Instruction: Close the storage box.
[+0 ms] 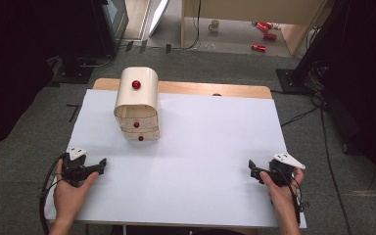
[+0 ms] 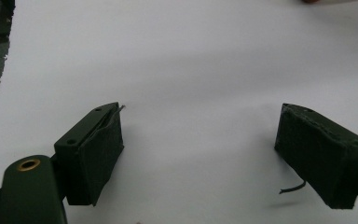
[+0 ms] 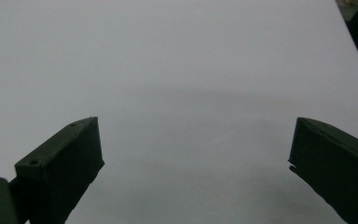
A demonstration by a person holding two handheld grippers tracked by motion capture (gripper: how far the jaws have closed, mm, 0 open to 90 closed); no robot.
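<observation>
Two claws, left claw (image 1: 101, 164), right claw (image 1: 252, 171): both apart | one wooden drawer box (image 1: 137, 103) | three red knobs

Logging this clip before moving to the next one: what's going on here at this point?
A person sits at a table with a white top, holding a pair of tongs in each hand. The left tongs and right tongs rest near the front corners, both open and empty. A small wooden drawer cabinet with red knobs stands toward the far left, untouched and apparently closed. Nothing is being handled yet.
</observation>
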